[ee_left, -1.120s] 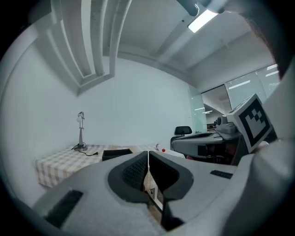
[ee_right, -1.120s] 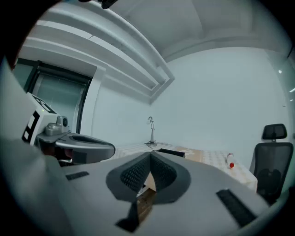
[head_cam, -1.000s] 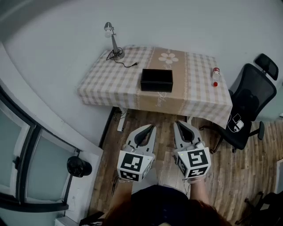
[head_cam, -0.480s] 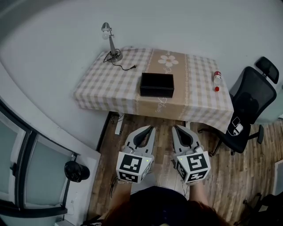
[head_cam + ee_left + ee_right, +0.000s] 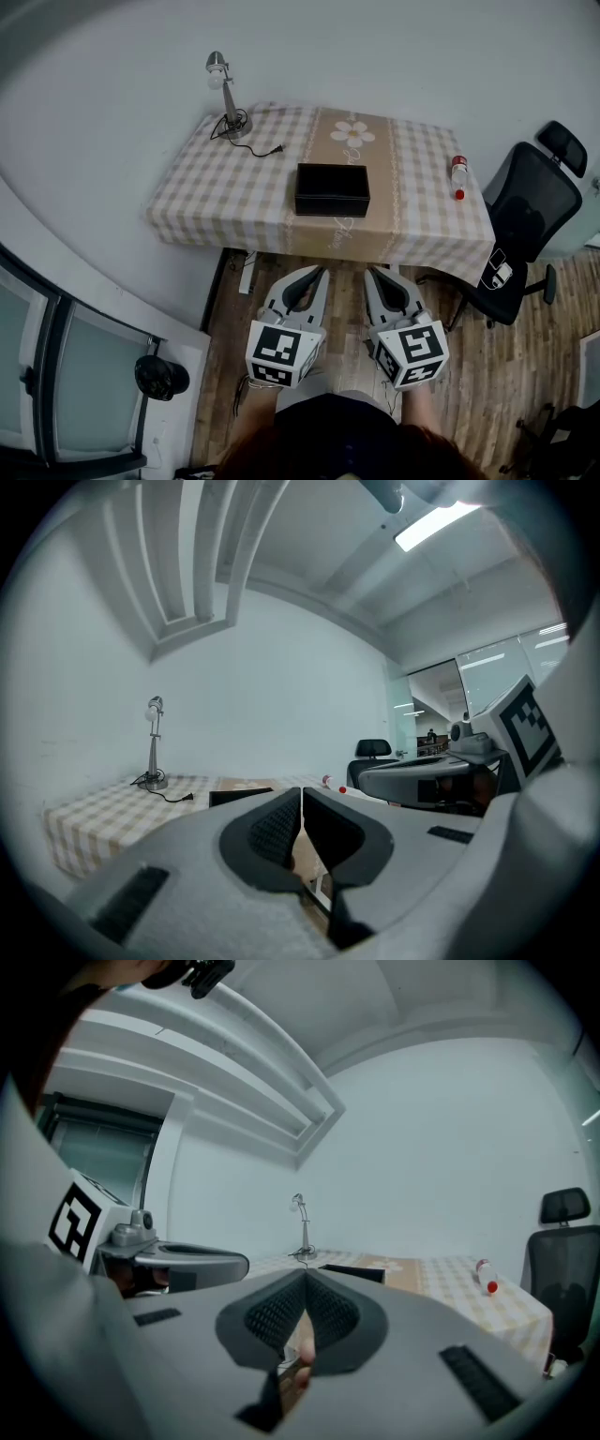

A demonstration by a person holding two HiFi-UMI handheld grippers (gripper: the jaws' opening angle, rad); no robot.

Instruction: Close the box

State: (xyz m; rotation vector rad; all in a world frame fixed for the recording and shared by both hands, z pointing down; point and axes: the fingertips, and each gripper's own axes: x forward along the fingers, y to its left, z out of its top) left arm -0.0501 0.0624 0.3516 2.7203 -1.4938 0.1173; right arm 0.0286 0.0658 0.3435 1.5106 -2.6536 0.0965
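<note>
Well, the left tongs (image 5: 318,271) and right tongs (image 5: 371,272) are both squeezed together, holding nothing. The black box (image 5: 332,189) sits on the counter (image 5: 422,187), well apart. Closing has not begun; next they must get near it.
</note>
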